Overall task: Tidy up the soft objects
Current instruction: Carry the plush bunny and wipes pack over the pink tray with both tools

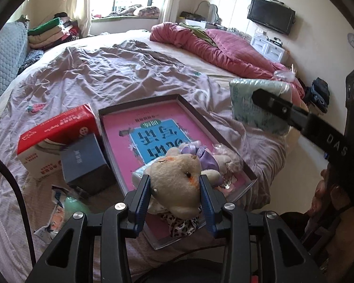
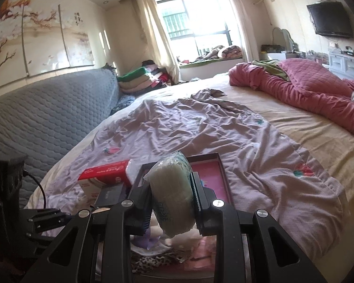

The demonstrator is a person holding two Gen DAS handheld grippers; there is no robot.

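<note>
On the lilac sheet [image 1: 87, 75], a red-and-white carton [image 1: 56, 136] and dark blue box [image 1: 85, 162] sit beside the pink-lined tray [image 1: 139, 127] with its blue Chinese-lettered label. The left gripper [image 1: 175, 188] clamps a cream teddy bear [image 1: 177, 176] over the tray; the right gripper [image 2: 171, 197], stamped "DAS", pinches a wrapped tissue pack [image 2: 171, 188] above it.

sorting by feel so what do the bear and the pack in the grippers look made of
Bear: short beige plush, matte and fuzzy, denting between the left gripper pads, so probably soft stuffing.
Pack: glossy, crinkled clear plastic wrap over a pale soft wad, likely tissue or pads; it bulges where the right gripper squeezes it.
</note>
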